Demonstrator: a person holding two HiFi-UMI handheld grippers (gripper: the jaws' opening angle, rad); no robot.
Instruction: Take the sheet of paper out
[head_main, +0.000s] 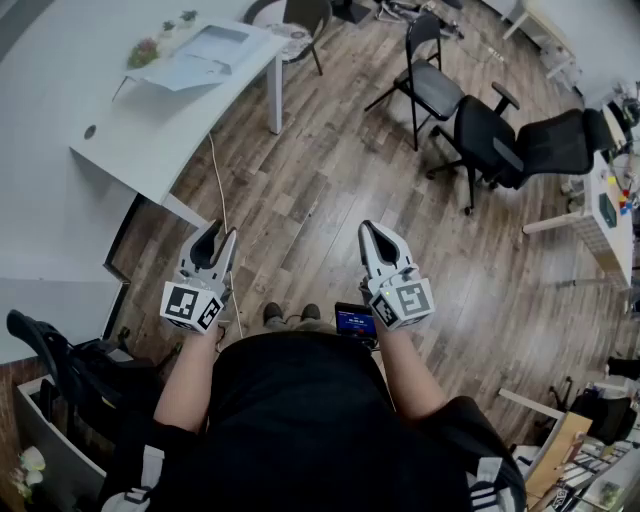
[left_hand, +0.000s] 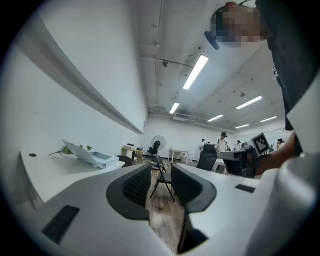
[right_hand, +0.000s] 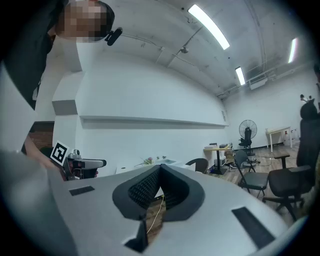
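Observation:
On the white desk (head_main: 150, 130) at the far left lies a white, tray-like paper holder (head_main: 205, 55) with a pale sheet in it. The left gripper view shows the holder (left_hand: 87, 155) on the desk's far end. I hold both grippers level at waist height over the wooden floor, well short of the desk. My left gripper (head_main: 216, 242) (left_hand: 161, 175) is open, with only the room showing through the gap between its dark pads. On my right gripper (head_main: 376, 236) (right_hand: 159, 170) the fingertips meet and nothing is between them.
A small plant (head_main: 145, 50) stands beside the holder. A thin cable (head_main: 222, 190) runs down across the floor from the desk. A black folding chair (head_main: 425, 80) and a black office chair (head_main: 510, 145) stand ahead to the right. Another desk (head_main: 610, 220) is at the far right.

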